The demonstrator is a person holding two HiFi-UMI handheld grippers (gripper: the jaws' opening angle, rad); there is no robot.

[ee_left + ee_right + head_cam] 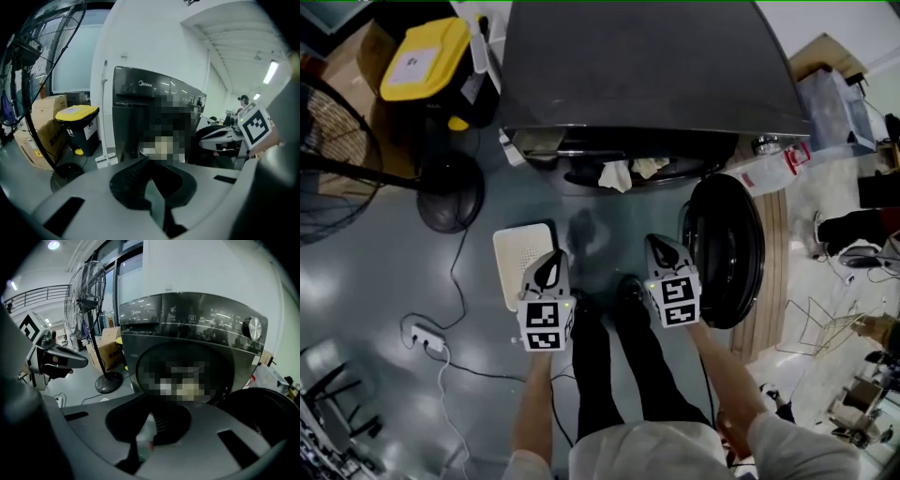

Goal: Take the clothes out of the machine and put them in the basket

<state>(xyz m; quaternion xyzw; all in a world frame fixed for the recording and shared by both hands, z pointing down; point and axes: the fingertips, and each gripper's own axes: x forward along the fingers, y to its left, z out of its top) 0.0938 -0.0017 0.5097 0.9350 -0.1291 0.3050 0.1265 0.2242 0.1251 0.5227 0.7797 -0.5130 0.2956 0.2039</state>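
The washing machine (647, 66) stands with its round door (727, 251) swung wide to the right of its mouth. The clothes (619, 174) are in that mouth, a pale crumpled bunch spilling over the lower lip of the opening, with more perhaps deeper in the drum, though I can't see that far in. The white basket (517, 255) sits on the floor in front of the machine, a little left of the opening and just beside the person's feet. The person faces the machine with both tongs held out in front of it, short of the opening and well apart from the laundry. The left gripper (551, 268) hangs over the basket's near corner and the right gripper (664, 249) is beside the door. Each has its jaws pressed together with nothing between them. To my eye the cloth will be soft and limp and will sag and trail once lifted. It should be light if dry and heavier and clingy if damp, and I can't tell which. I'd open the jaws and pinch a thick bunched fold where it hangs over the lip, not a single thin edge, which could slip out. Pieces may be tangled and drag one another along, or catch on the rim of the opening.
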